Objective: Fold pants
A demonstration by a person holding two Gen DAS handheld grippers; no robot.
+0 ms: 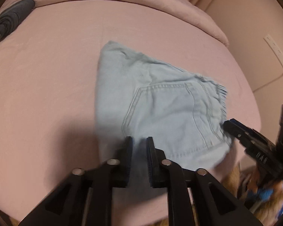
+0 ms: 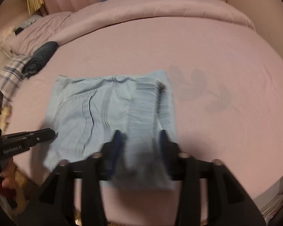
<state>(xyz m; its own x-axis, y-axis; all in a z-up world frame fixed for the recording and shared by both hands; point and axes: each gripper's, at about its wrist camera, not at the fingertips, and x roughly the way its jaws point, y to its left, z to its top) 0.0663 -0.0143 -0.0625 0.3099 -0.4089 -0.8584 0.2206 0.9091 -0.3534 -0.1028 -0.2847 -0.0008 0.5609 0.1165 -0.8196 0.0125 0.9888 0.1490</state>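
Matt pale denim pants (image 1: 160, 113) — frayed hem — on smooth pink cloth sheet (image 1: 47, 75).

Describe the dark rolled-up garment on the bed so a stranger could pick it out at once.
Start with the big pink bed. Follow its far left side, where the folded-back blanket begins: the dark rolled garment lies there, beside a plaid cloth. It is charcoal grey and rolled, unlike the pale blue denim shorts lying flat mid-bed.

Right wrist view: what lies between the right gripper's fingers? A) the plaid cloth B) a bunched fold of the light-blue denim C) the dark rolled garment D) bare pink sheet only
B: in the right wrist view a blurred bunch of the light-blue denim pants lies between the fingers of the right gripper, though a firm pinch cannot be confirmed.
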